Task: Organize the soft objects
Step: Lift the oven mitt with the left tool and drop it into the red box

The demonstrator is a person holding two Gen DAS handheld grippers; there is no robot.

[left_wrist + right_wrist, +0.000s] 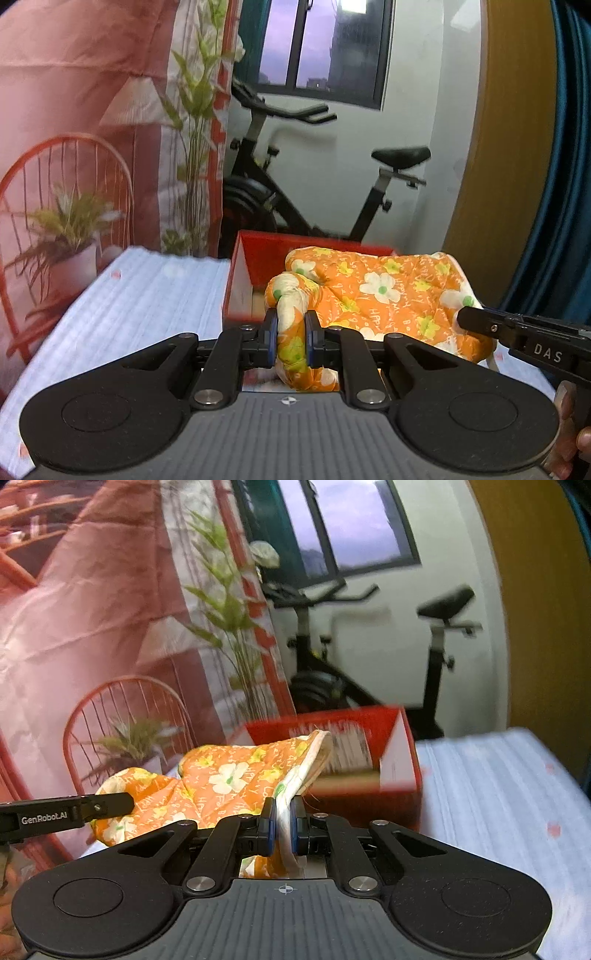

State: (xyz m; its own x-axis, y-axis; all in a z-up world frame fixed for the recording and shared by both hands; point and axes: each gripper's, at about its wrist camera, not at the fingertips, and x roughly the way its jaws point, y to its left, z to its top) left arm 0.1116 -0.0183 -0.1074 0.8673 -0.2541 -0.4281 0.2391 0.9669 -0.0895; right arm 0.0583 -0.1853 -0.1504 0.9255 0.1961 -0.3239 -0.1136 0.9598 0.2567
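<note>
The left gripper [291,341] is clamped on a bunched fold of the orange flowered cloth [384,291]. The cloth spreads to the right, partly over the red box [258,258] on the far side. The right gripper [461,321] enters from the right edge — its tip touches the cloth's right side. Left of the box lies a white ribbed mat [122,306]. An exercise bike [314,177] stands beyond — against the far wall.

I have the cloth [384,295] strung between my left gripper [291,332] and right gripper [283,821], each clamped on one end, over the padded table [129,295]. Behind the cloth sits the open box [314,254] on the table; the exercise bike [295,184] stands farther back under the window [317,48].
</note>
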